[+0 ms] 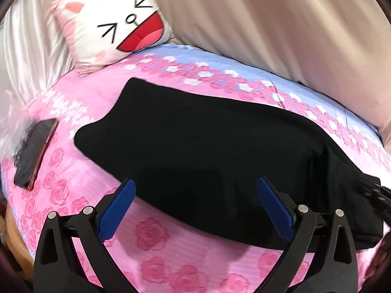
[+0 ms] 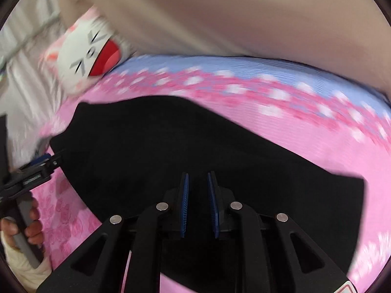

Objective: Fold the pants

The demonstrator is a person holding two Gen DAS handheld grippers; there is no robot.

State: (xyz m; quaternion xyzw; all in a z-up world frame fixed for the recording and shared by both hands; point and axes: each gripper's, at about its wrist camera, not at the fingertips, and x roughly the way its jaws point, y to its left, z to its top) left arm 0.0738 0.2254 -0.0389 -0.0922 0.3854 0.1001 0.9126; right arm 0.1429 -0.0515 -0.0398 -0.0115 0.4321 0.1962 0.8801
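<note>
Black pants (image 1: 195, 134) lie folded lengthwise across a pink rose-print bedsheet (image 1: 158, 244). My left gripper (image 1: 195, 180) hovers over their near edge, its blue pads (image 1: 117, 214) spread wide with nothing between them. In the right wrist view the same pants (image 2: 171, 146) fill the middle. My right gripper (image 2: 198, 174) is above them, its pads only a narrow gap apart, and no cloth shows in that gap. The left gripper (image 2: 46, 158) appears at the left end of the pants, held by a hand (image 2: 31, 229).
A dark phone (image 1: 34, 151) lies on the sheet left of the pants. A white cat-face pillow (image 1: 117, 24) leans at the back left. A beige cover (image 1: 281, 24) rises behind the bed. The sheet turns blue (image 1: 220, 58) along the far side.
</note>
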